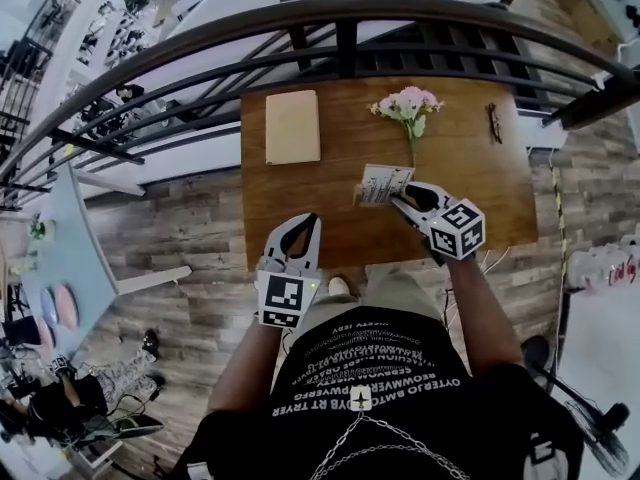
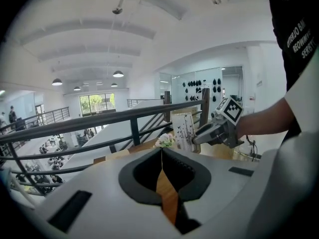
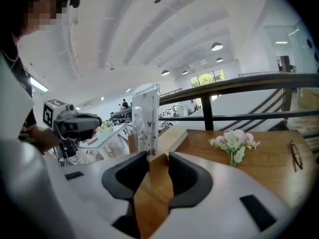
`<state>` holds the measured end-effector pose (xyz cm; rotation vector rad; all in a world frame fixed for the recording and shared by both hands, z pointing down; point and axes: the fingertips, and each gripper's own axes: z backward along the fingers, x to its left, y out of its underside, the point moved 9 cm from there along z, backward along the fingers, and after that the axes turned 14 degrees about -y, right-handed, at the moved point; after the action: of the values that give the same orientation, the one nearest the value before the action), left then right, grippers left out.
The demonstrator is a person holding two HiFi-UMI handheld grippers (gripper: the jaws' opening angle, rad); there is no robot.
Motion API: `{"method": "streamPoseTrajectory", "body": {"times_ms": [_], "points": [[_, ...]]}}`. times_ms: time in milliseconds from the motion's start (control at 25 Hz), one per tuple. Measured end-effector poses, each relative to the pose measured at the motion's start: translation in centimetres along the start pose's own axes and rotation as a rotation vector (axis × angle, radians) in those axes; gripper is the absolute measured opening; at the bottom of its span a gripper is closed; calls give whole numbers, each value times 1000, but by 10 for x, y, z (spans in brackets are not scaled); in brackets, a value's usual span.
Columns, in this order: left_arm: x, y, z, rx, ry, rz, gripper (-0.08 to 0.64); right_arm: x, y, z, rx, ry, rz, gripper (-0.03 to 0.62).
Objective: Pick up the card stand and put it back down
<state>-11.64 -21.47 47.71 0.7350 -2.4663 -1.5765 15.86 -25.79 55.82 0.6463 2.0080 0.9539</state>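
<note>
The right gripper [image 1: 397, 200] is clenched on the stand [image 1: 385, 183], which sits just on the person's side of the flowers [image 1: 405, 106], over the table [image 1: 470, 188]. No view settles whether its base has cleared the wood. In the right gripper view the jaws pinch low on the stand [image 3: 144, 116], about where the upright sheet meets its base. The hold looks off-centre, so the tall sheet could lever over. A good move here is probably a short, straight lift with the sheet held vertical. The stand should then come down flat, away from the flowers, so the petals do not catch, and the jaws should part only once the base sits square. The left gripper [image 1: 305, 220] is closed on nothing. Its tips meet in its own view [image 2: 161, 151], and it hangs well back from the flowers, out of the way. The stand is a clear, glossy, rigid panel over a printed card, set in what seems a small wooden block. It is likely slick and top-heavy. The table is smooth brown board. The flowers are soft, pale and leafy. A flat cream book [image 1: 293, 126] lies well left of the flowers, and thin glasses [image 1: 494, 123] lie to their right.
</note>
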Motion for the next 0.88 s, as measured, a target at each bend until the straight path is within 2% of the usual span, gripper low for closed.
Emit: {"method": "streamPoseTrajectory", "body": {"times_ms": [280, 560, 880], "points": [[2, -6, 15, -37, 7, 3, 29, 26, -36, 12, -37, 9, 30, 146], [6, -10, 26, -52, 3, 12, 29, 46, -51, 27, -67, 34, 52, 146], [13, -30, 41, -116, 9, -8, 29, 77, -71, 43, -89, 45, 104, 146]]}}
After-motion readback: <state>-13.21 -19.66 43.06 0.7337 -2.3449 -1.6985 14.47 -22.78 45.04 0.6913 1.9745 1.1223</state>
